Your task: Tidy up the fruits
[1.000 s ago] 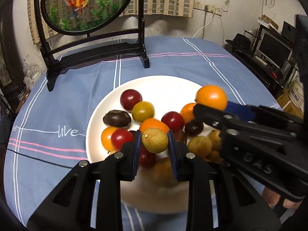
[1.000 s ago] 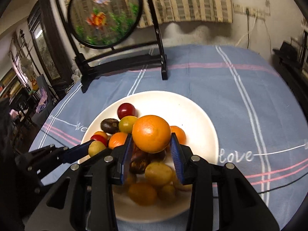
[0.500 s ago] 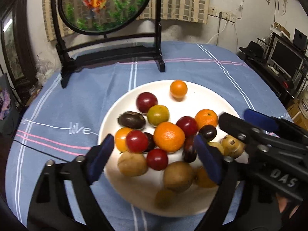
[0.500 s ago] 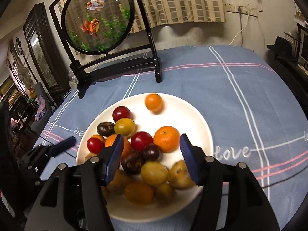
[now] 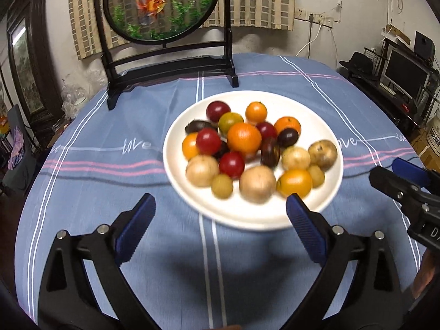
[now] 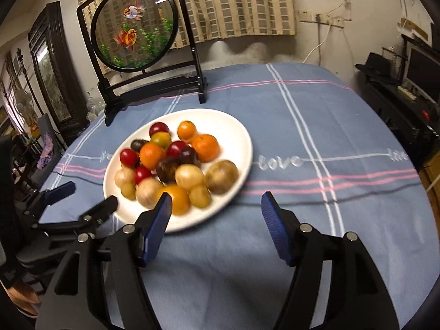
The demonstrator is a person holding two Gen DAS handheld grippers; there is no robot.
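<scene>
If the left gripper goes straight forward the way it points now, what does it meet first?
Probably the near rim of the white plate, then the pale round fruit just behind it. The left gripper is opening, nothing between its jaws. Depth is unclear: it may touch the blue tablecloth first.

Fruits (image 5: pixel 249 152) on plate (image 5: pixel 327 192) motion-blurred; right of plate, right gripper (image 5: pixel 412 184) cut by frame edge.

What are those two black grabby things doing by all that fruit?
A person holds both. The left gripper and right gripper are empty, their jaws opening, just short of the white plate on the blue tablecloth. Tangerines, red cherry tomatoes and brownish longans sit piled on it.
</scene>
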